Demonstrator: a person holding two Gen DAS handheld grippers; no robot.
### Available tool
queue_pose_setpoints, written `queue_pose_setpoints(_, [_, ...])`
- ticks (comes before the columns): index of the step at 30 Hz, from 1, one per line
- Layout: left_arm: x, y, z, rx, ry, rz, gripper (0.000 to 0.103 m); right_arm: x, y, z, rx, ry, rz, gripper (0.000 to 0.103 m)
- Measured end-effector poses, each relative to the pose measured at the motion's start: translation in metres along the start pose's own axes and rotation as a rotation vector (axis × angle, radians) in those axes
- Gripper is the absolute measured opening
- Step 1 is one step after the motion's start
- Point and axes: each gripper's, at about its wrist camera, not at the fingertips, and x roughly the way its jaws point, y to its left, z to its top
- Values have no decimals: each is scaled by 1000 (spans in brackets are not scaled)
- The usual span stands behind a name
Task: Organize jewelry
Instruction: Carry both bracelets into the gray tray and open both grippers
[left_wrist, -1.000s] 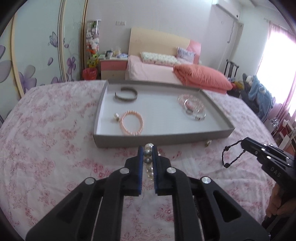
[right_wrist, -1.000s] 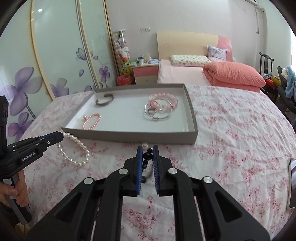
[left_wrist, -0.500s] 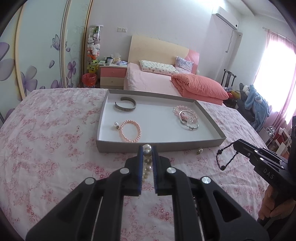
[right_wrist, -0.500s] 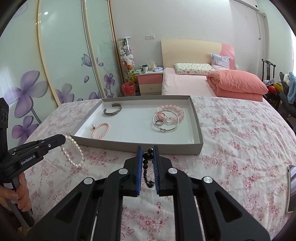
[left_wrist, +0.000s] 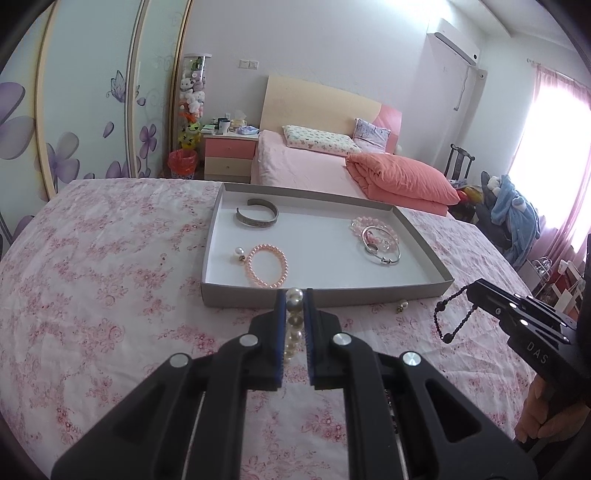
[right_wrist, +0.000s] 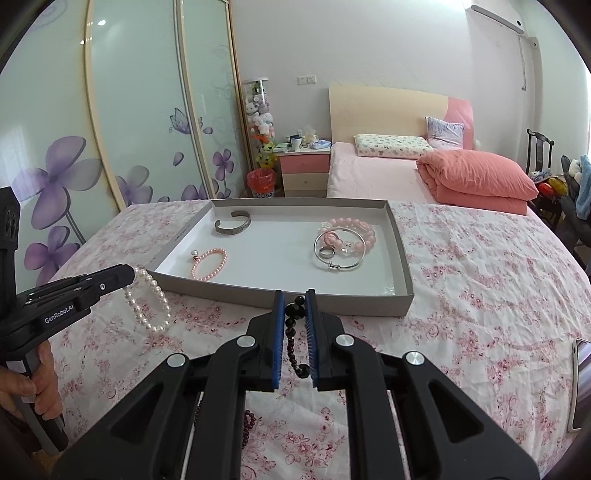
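Your left gripper (left_wrist: 294, 295) is closed narrowly on a white pearl bracelet (left_wrist: 294, 325), whose beads run in a line between the blue finger pads. From the right wrist view, that bracelet (right_wrist: 147, 300) hangs as a loop from the fingertips, above the pink floral bedspread (left_wrist: 92, 288) and just short of the near left corner of the grey tray (right_wrist: 400, 254).

Your right gripper (right_wrist: 294, 295) is likewise clamped on a dark bead bracelet (right_wrist: 294, 325), which trails down between the pads. In the left wrist view it (left_wrist: 448, 317) dangles off the gripper tip, to the right of the tray's near right corner.

Both grippers sit just before the tray's near wall (left_wrist: 332, 295), outside it. Inside the tray lie a silver cuff bangle (left_wrist: 257, 218) at the far left, a pink pearl bracelet (left_wrist: 266, 266) at the near left with a pearl earring (left_wrist: 239, 253) just beside it, and on the right a cluster of a pink bead bracelet (right_wrist: 351, 230), a thin silver bangle (right_wrist: 338, 251) and a ring (right_wrist: 326, 252). Another small pearl earring (left_wrist: 402, 305) lies on the bedspread just outside the near wall.
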Motion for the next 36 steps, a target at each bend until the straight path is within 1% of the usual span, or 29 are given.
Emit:
queue_pose_setpoints(6, [-1,1,0,1,-4,1,10,-1,1,1,0,-5,-4,12])
queue_pose_setpoints(18, [-12,2,10,-8,-45,13,10,-9,-2,8,-7,-55,-10,12])
queue_pose_setpoints(31, [-19,-7,26,19,-123,41,10,-16,7,24,-34,-167,-20,12])
queue_pose_setpoints(36, [-19,-16,34,58,-163,58,10,-14,10,34,-52,-211,-34,12])
